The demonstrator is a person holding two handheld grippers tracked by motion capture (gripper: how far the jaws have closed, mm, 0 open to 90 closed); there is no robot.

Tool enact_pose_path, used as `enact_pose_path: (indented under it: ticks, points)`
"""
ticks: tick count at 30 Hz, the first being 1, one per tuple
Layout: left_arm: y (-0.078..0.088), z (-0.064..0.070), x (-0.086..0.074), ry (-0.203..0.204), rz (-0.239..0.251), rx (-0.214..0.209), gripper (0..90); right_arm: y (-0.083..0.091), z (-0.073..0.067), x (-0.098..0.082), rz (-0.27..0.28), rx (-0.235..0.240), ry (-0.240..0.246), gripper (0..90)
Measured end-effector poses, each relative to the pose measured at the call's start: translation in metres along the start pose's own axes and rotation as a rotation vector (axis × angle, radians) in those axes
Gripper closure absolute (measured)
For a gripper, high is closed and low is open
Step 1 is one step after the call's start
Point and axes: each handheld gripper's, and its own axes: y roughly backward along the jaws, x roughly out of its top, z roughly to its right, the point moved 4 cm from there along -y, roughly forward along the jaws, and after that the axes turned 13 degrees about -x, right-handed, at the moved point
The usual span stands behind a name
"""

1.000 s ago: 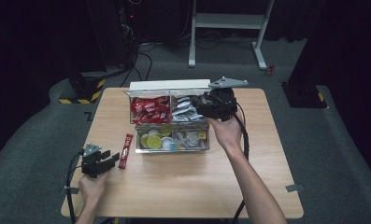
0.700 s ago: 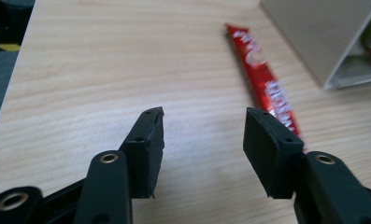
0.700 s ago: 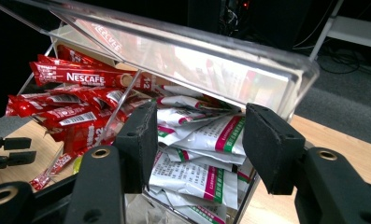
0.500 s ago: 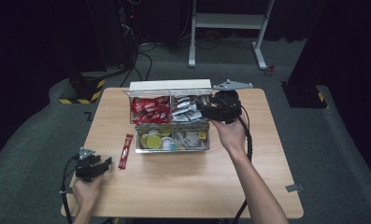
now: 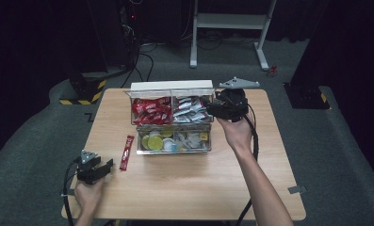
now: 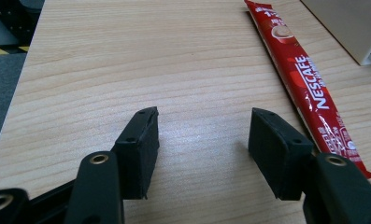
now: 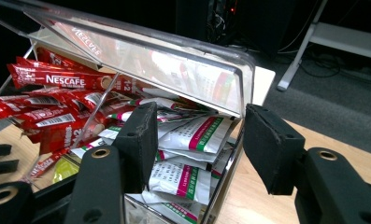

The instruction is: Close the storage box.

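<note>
A red Nescafe sachet [image 5: 126,151] [image 6: 309,88] lies flat on the wooden table [image 5: 199,188], left of a clear compartment box [image 5: 173,151]. My left gripper [image 5: 107,165] [image 6: 202,135] hovers low near the table's front left. It is open, its jaws have just been widening, and only bare wood lies between them; the sachet lies just outside the right jaw. My right gripper [image 5: 213,109] [image 7: 199,140] is at the box's back right corner. Its jaws straddle the right end of the raised clear lid [image 7: 174,65] [image 5: 170,86], which stays up.
The box holds red sachets [image 7: 47,107] back left, white sachets [image 7: 183,154] back right, and pods and packets in the front compartments [image 5: 158,141]. A white metal frame [image 5: 231,28] and cables stand on the dark floor beyond the table.
My left gripper has drawn back a little from the sachet toward the near left edge. The sachet lies still. The right gripper and the raised lid have not moved.
</note>
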Motion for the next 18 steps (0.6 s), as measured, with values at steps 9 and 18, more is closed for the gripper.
enact_pose_path:
  ticks: [9,18]
  points:
    - [0.0,0.001,0.0,0.009,0.002,0.003,42.8,-0.001,0.003,-0.002,-0.003,-0.022,0.019,45.5]
    - [0.0,0.001,0.0,0.005,-0.004,0.002,41.6,0.001,-0.002,-0.011,-0.001,0.003,0.016,45.5]
